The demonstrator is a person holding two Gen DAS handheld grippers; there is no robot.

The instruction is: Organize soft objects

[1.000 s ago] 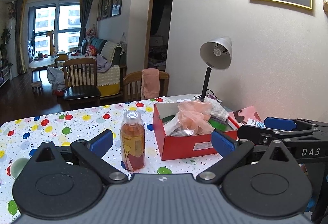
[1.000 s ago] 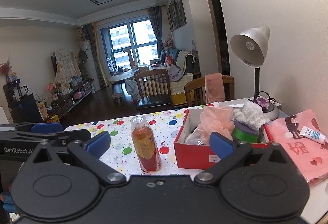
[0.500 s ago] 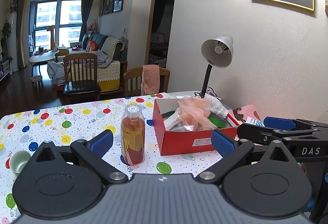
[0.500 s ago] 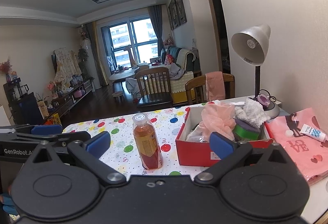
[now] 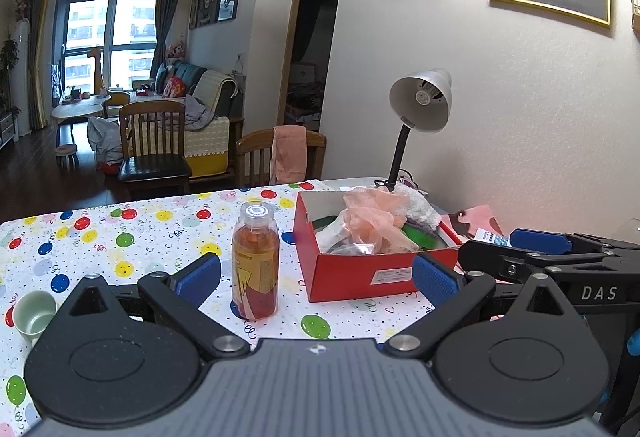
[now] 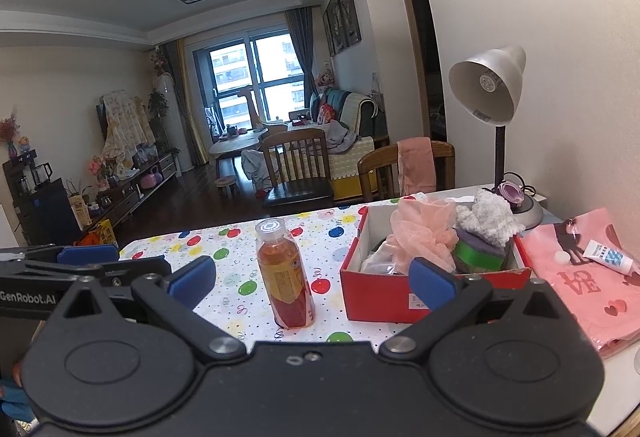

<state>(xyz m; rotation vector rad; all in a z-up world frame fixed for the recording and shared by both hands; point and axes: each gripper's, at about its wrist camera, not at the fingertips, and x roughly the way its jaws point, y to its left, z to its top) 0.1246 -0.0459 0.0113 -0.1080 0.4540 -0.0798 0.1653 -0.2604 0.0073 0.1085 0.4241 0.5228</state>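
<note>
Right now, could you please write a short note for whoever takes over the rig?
Left gripper: open, empty, held above the table.
Right gripper: open, empty, alongside it.
Red box holds the pink mesh cloth, a white fluffy cloth and a green roll.
Bottle stands left of the box; pink bag lies to its right.
Done: soft items sit in the box. What remains is unclear.
</note>
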